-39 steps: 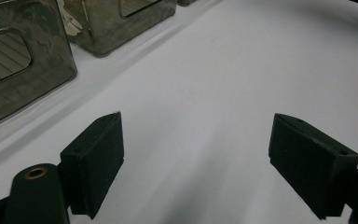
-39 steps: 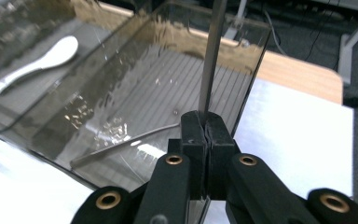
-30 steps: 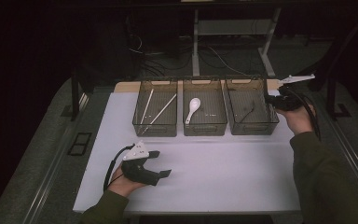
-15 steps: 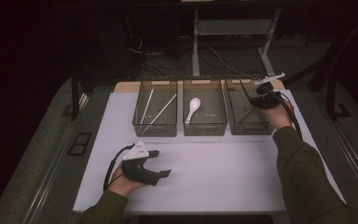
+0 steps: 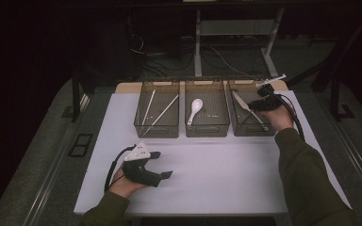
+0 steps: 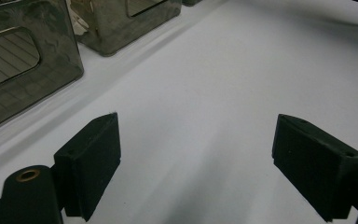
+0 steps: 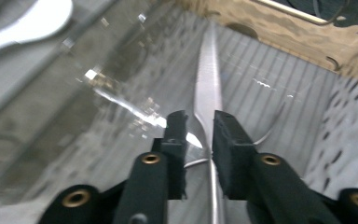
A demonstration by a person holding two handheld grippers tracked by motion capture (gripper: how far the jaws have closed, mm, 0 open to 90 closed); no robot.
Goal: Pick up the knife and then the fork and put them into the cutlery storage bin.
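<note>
the right gripper (image 5: pixel 259 104) reaches down into the bin (image 5: pixel 252 129) nearest the desk's right edge, one of three in a row along the far edge. a table knife (image 7: pixel 208 88) lies in that bin, its blade pointing away from the gripper toward the far wall. the gripper's jaws have just been opening; they stand slightly apart with the knife's neck between them, the pads no longer pressing on it. the middle bin (image 5: pixel 207 129) holds a white spoon (image 5: pixel 195 109), and the left bin (image 5: pixel 156 131) holds chopsticks (image 5: pixel 162 110). the left gripper (image 5: pixel 162 165) rests on the white desk (image 5: pixel 226 169) near its front left corner, its jaws wide apart with nothing between them.
</note>
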